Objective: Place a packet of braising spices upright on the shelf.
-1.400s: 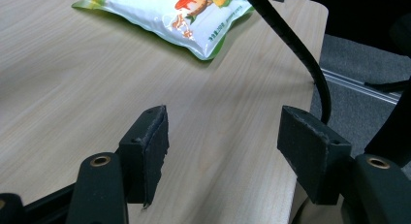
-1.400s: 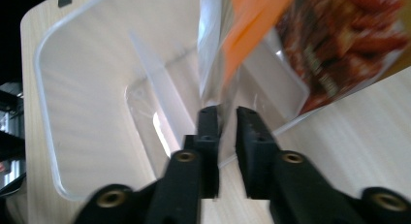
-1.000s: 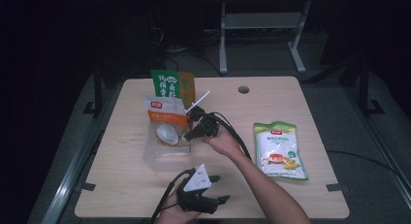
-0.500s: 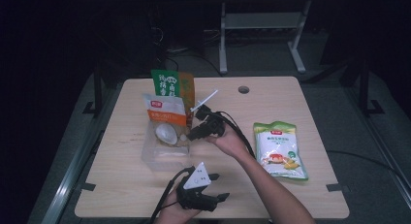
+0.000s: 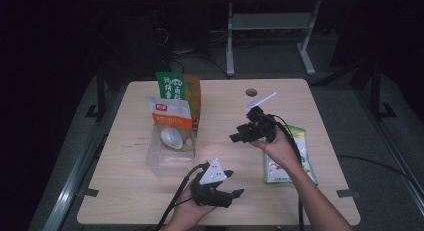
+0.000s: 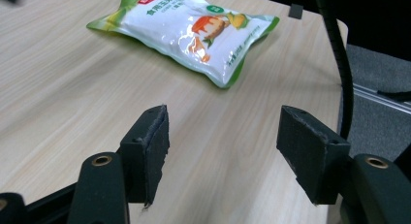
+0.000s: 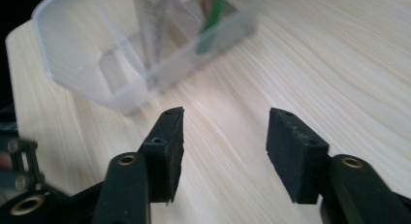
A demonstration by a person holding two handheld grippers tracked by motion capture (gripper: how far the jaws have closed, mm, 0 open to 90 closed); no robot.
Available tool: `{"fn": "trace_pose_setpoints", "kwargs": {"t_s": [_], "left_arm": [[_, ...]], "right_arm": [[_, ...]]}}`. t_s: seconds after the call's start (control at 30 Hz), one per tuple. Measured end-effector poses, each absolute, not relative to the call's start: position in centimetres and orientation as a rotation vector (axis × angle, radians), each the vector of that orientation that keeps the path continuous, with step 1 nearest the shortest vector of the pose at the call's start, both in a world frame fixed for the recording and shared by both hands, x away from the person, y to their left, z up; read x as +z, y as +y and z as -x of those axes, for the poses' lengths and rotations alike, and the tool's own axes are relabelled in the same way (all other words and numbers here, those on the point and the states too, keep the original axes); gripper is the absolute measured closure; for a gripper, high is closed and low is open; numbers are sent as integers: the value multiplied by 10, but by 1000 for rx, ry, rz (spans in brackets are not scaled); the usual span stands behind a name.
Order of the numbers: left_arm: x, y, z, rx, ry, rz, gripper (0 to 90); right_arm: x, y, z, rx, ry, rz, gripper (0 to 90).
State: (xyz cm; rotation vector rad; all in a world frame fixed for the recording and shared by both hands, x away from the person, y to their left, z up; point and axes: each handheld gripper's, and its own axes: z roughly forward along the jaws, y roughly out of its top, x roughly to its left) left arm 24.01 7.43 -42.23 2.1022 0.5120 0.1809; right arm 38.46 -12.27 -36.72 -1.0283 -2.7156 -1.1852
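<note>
green-edged snack pouch [image 5: 287, 156] was seen flat just beside the right gripper [image 5: 239, 137], its jaws just opened and empty; left gripper [image 5: 235, 195] was likewise held open, empty, farther off.

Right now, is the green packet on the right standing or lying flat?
Lying flat. The green packet rests face up on the table, beside the right gripper, whose jaws have just been opening, empty.

Pale wood-grain table [image 5: 320, 116]; clear plastic tub [image 5: 167, 158] near its left edge holding a white-and-orange packet [image 5: 170, 116] and a green-and-orange packet [image 5: 180, 86]; a white pouch [image 6: 194, 32] edged green, with orange fruit print, near the right edge; black grippers
</note>
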Motion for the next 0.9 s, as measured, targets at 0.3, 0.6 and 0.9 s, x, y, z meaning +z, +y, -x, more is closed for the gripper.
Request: {"fn": "trace_pose_setpoints", "kwargs": {"t_s": [0.3,0.6,0.9], "left_arm": [[-429,45,-251,159,503,-2106,373],[-432,27,-257,155,495,-2107,375],[-432,19,-265,147,497,-2117,403]], "right_arm": [[-379,-187,-370,-1132,-2723,1210,418],[-397,-235,-364,-1052,-2717,1398,388],[-417,-271,-360,-1004,-2659,1576,355]]}}
